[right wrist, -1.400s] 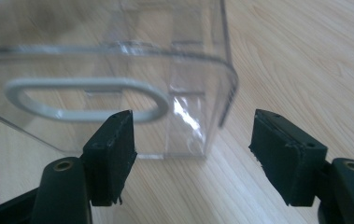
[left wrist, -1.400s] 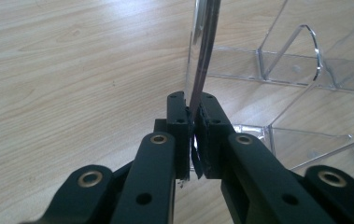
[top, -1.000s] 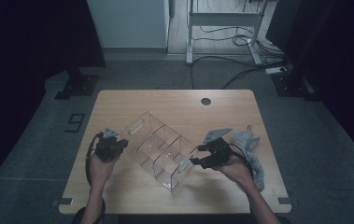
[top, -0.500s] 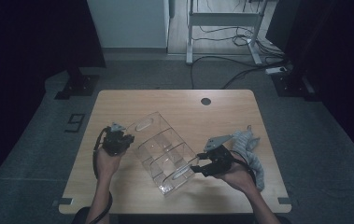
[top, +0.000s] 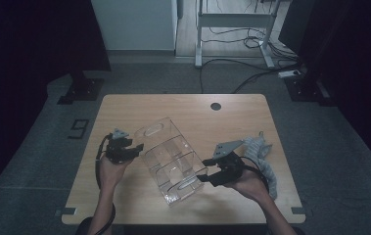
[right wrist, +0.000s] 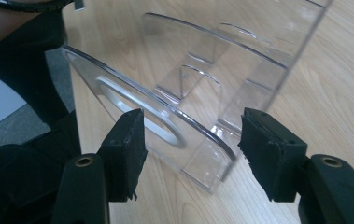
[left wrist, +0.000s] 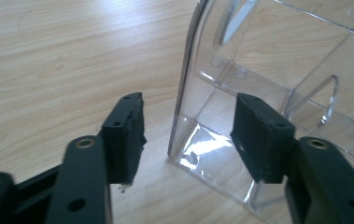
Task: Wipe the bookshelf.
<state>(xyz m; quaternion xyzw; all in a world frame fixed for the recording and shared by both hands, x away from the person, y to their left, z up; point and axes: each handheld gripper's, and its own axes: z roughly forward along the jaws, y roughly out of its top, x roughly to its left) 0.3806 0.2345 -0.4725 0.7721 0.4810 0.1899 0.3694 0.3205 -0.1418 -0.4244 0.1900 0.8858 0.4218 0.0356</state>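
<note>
A clear acrylic box (top: 171, 159) with inner dividers sits slantwise in the middle of the wooden table (top: 183, 105). My left gripper (top: 137, 147) is at its left corner. In the left gripper view its jaws have just been opening and now straddle the box's corner wall (left wrist: 186, 93) without touching it; the left gripper (left wrist: 191, 135) is open. My right gripper (top: 205, 170) is at the box's near right end. It (right wrist: 195, 149) stands open around the end wall (right wrist: 118, 88) with the oval handle cut-out, and I see no pad pressing on it.
A grey cloth (top: 263, 156) lies crumpled on the table behind my right hand, near the right edge. A small dark round hole (top: 216, 105) marks the far side of the tabletop. Dark floor and cables surround the table.
The left gripper moved away from the near edge to the box's left corner and opened its jaws. The box has turned a little, its long side now steeper. The right gripper shifted slightly.
</note>
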